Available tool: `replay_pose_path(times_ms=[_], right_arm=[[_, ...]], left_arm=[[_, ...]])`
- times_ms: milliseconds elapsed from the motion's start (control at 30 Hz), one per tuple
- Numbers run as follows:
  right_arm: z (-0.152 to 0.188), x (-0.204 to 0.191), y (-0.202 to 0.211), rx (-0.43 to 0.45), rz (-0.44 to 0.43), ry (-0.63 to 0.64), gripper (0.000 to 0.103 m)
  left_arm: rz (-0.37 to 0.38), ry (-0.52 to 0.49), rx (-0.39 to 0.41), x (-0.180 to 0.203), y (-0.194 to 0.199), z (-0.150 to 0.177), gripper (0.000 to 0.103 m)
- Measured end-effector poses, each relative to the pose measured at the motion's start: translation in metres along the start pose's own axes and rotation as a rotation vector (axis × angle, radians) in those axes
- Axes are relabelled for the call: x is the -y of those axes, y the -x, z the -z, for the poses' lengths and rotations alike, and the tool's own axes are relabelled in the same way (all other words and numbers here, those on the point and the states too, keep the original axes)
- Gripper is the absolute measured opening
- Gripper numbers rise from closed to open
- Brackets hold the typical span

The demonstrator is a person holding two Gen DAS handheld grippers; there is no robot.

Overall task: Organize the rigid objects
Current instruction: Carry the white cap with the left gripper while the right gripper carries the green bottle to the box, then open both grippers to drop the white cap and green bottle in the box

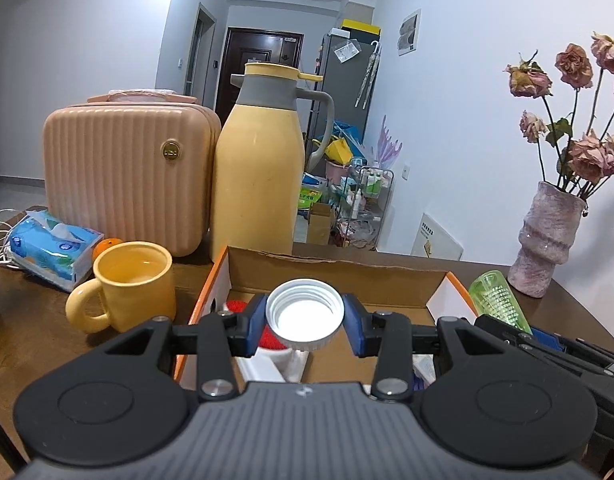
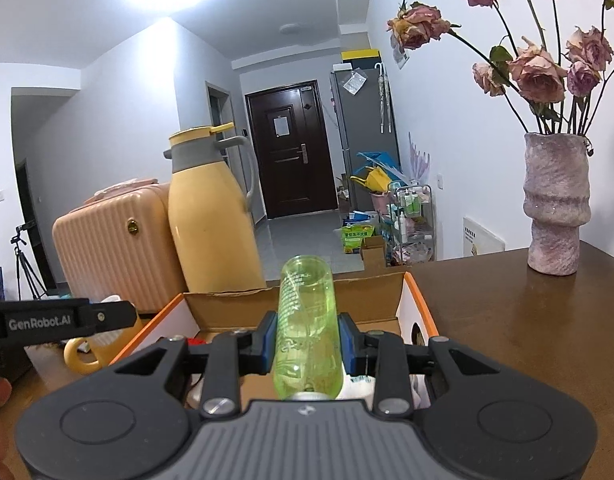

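Observation:
My left gripper (image 1: 305,320) is shut on a white screw cap (image 1: 305,314), held with its threaded inside facing the camera, above an open cardboard box (image 1: 335,280) with orange edges. My right gripper (image 2: 307,342) is shut on a clear green plastic bottle (image 2: 307,320), its closed end pointing away over the same box (image 2: 379,300). In the left wrist view the green bottle (image 1: 499,294) and the right gripper's black frame show at the right. Red and white items (image 1: 273,340) lie in the box, mostly hidden by the fingers.
On the brown table stand a yellow mug (image 1: 131,284), a tall yellow thermos jug (image 1: 259,168), a pink ribbed case (image 1: 127,172), a blue tissue pack (image 1: 53,250) and a pink vase (image 2: 557,204) of dried roses. A hallway with a dark door and cluttered shelves lies beyond.

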State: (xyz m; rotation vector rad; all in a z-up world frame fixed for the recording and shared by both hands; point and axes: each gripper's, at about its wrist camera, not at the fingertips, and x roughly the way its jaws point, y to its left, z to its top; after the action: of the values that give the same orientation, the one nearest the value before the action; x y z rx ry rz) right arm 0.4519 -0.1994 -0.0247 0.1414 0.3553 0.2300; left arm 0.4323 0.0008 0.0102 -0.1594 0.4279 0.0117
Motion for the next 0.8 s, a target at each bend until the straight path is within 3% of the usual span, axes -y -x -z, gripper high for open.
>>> replay_pose_path(times_ms=[800], right_arm=[[-0.001, -0.018, -0.092, -0.154, 0.020, -0.005, 0.031]], left_arm=[[-0.065, 0.014, -0.101, -0.015, -0.084, -0.015, 0.041]])
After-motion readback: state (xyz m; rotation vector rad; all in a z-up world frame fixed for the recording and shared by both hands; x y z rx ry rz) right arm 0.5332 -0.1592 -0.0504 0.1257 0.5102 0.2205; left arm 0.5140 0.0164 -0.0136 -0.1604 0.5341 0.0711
